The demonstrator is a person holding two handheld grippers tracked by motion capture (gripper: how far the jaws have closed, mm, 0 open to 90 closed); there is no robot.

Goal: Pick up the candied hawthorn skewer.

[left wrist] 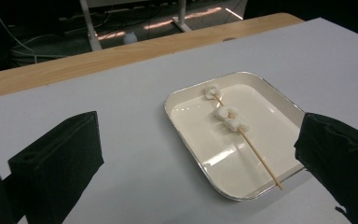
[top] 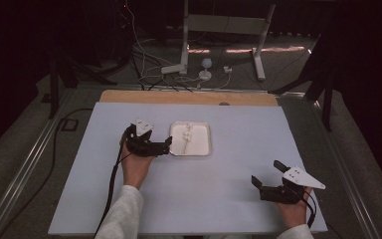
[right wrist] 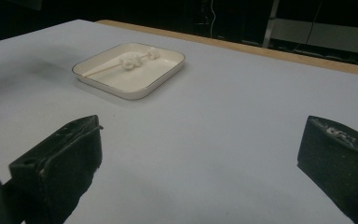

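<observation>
White marshmallows on a wooden skewer are lying in the tray; the left gripper is hovering just beside it, jaws spread wide, seemingly approaching; next comes closing on the stick's bare end. The right gripper is waiting, jaws apart, nearer the person

You seem to work in a lab: a pale table with wooden far edge, loose cables and metal stand legs on dark floor.
</observation>
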